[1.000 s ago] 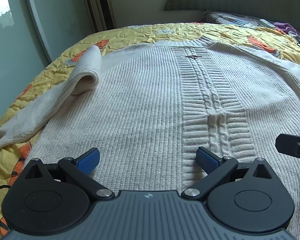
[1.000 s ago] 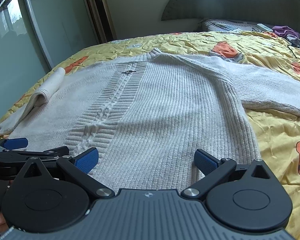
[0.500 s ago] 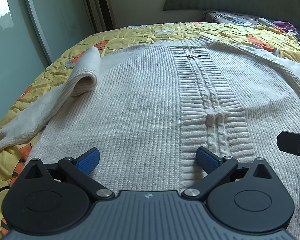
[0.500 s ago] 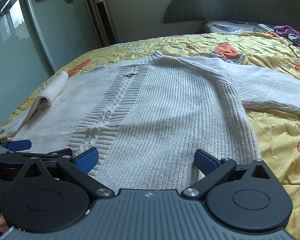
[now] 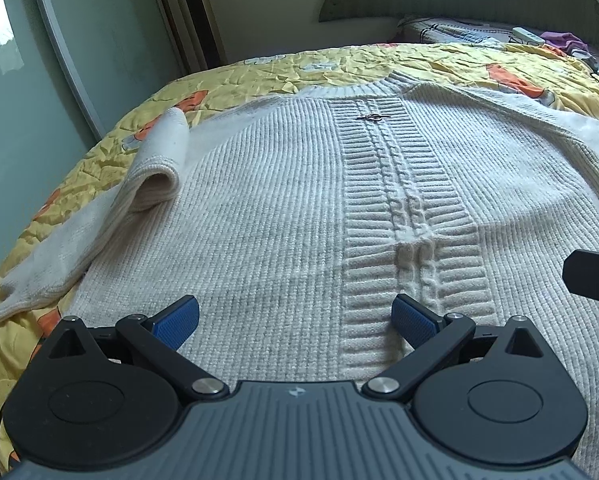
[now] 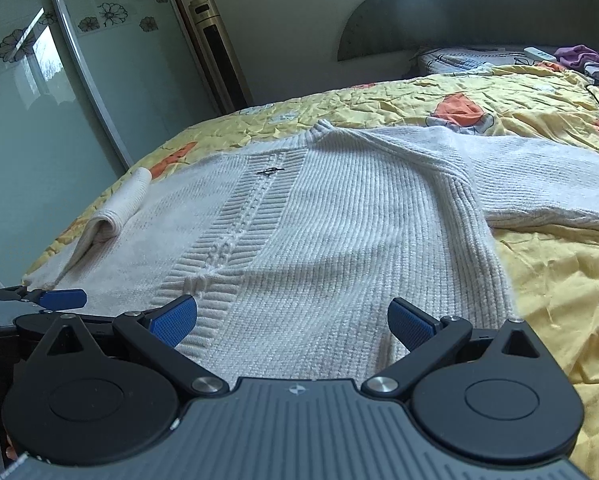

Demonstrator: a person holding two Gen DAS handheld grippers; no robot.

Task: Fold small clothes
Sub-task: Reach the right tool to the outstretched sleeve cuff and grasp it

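A cream knit sweater (image 5: 283,208) lies spread flat, front up, across the yellow patterned quilt (image 6: 547,280) of the bed, its hem at the near edge and its collar toward the headboard. The left sleeve (image 5: 147,184) is bent back on itself in a soft hump near the bed's left edge; the right sleeve (image 6: 539,176) runs straight out toward the right edge.

The left claw (image 5: 295,316) hovers wide open over the hem near the cable panel (image 5: 403,216), gripping nothing. The right claw (image 6: 291,316) is equally spread over the hem's right part, also empty.

The knit looks thick, soft and fairly weighty for its kind (chunky ribbing, no stiffness at all), so it should drape and sag where unsupported, and it likely drags on the quilt rather than sliding. Good holds are probably the doubled hem edge or the shoulder seam, pinching both layers; a small metal ornament (image 5: 373,117) near the collar is best avoided.
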